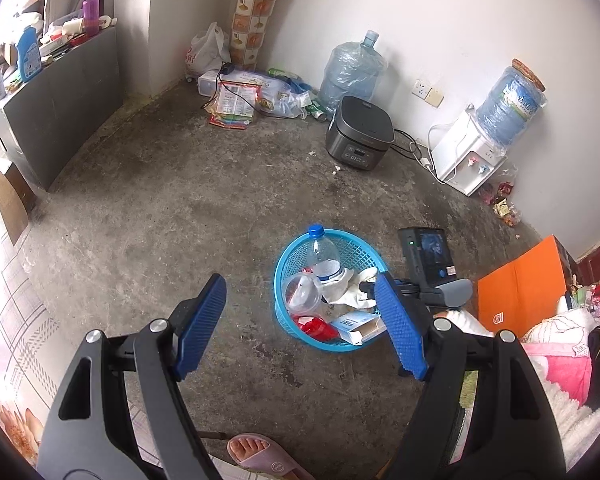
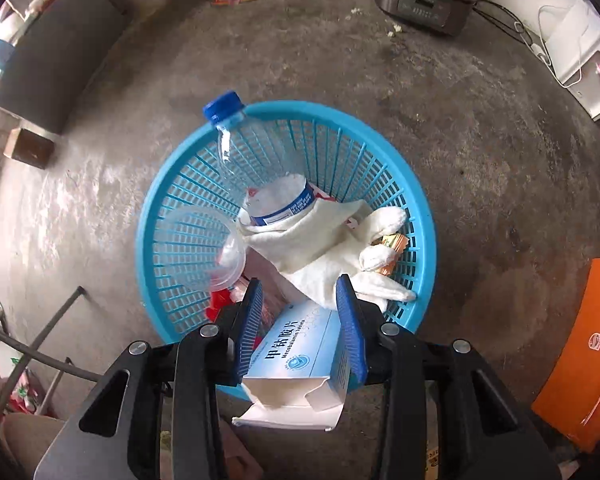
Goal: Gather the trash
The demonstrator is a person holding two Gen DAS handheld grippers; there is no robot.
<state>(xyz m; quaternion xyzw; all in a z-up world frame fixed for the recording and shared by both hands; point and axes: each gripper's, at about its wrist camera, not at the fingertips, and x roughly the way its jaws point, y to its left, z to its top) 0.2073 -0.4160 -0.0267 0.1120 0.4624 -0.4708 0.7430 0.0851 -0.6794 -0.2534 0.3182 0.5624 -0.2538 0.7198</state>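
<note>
The blue-and-white medicine box [image 2: 300,364], flap open and printed "Mecobalamin Tablets" under Chinese characters, is leaning over the near rim of the blue basket [image 2: 172,184] on the floor. The right gripper [image 2: 300,300] jaws are clamping it; the left gripper [image 1: 296,320] jaws are standing apart, empty.

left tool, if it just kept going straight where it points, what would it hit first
Most likely bare concrete floor. The left tool stands open and empty, aimed at the floor just short of the blue basket; depth is unclear, so its rim could come first.
</note>
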